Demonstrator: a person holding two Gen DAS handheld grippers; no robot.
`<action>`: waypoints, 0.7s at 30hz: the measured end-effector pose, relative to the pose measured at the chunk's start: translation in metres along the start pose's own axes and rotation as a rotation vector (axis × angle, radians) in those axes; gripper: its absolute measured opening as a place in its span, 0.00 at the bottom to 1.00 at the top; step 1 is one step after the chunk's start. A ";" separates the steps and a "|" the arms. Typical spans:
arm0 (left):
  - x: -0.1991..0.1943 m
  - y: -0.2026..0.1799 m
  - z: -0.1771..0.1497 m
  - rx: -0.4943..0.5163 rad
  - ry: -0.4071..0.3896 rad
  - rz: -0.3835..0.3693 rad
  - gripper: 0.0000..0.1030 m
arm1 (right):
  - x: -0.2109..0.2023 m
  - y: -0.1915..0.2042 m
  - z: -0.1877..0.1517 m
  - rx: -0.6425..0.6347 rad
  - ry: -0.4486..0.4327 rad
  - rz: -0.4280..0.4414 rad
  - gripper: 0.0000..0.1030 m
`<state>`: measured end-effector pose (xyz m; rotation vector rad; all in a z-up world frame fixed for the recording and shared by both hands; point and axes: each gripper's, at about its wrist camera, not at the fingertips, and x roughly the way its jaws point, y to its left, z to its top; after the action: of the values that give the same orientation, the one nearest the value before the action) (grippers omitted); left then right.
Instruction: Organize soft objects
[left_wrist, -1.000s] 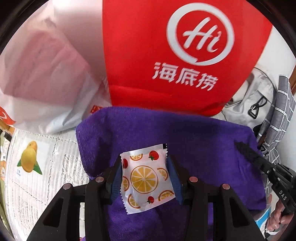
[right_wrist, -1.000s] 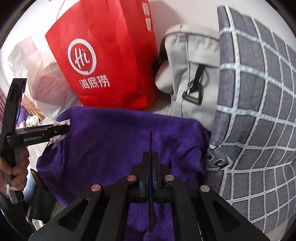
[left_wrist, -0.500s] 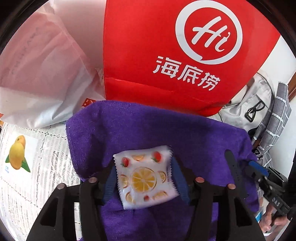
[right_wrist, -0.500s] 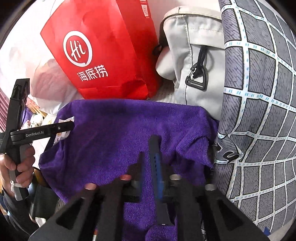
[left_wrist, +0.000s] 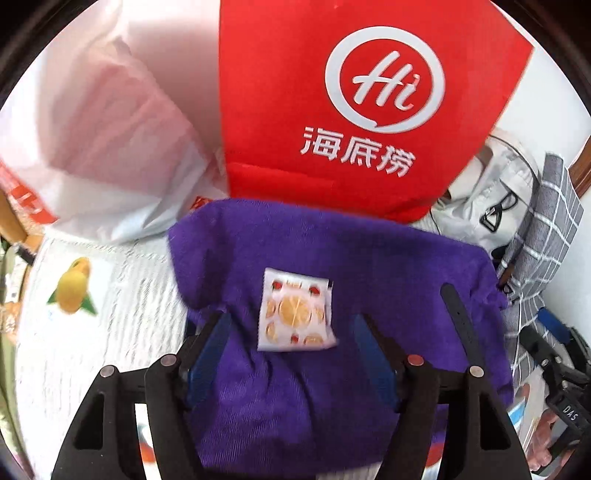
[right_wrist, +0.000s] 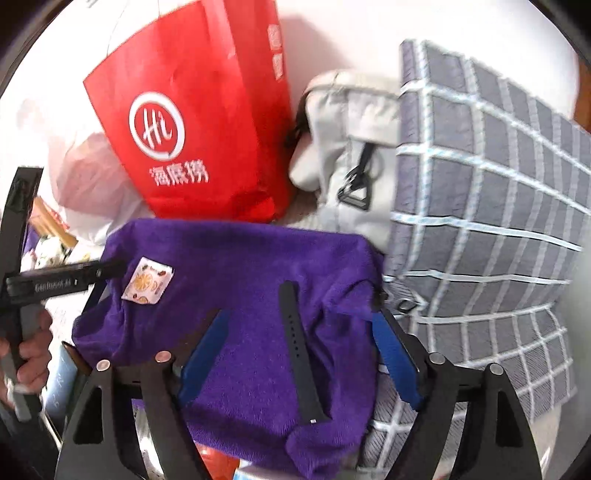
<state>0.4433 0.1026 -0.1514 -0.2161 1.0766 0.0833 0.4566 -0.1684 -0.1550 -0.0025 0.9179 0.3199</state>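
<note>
A purple towel lies spread in front of both grippers and also shows in the right wrist view. A white sachet with orange-slice print lies on it, free between the jaws of my open left gripper; it also shows at the towel's left in the right wrist view. A black watch strap lies flat on the towel between the jaws of my open right gripper; it also shows at the right of the left wrist view.
A red paper bag with a white logo stands behind the towel, a white plastic bag to its left. A grey bag with a black buckle and a grey checked cushion are on the right. A white lace cloth with a fruit print lies left.
Both grippers opened. The left let go of the sachet, which now lies on the towel. The right let go of the black strap, which now lies flat on the towel.
</note>
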 end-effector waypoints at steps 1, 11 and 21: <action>-0.007 -0.001 -0.004 0.005 -0.003 0.004 0.67 | -0.007 0.001 -0.002 -0.002 -0.010 -0.017 0.80; -0.106 -0.004 -0.062 0.039 -0.150 -0.037 0.67 | -0.079 0.027 -0.045 -0.120 -0.034 -0.078 0.81; -0.175 0.001 -0.146 0.021 -0.210 -0.063 0.67 | -0.150 0.036 -0.127 -0.030 -0.035 -0.035 0.81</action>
<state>0.2345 0.0787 -0.0639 -0.2166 0.8605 0.0372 0.2637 -0.1919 -0.1108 -0.0408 0.8773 0.3006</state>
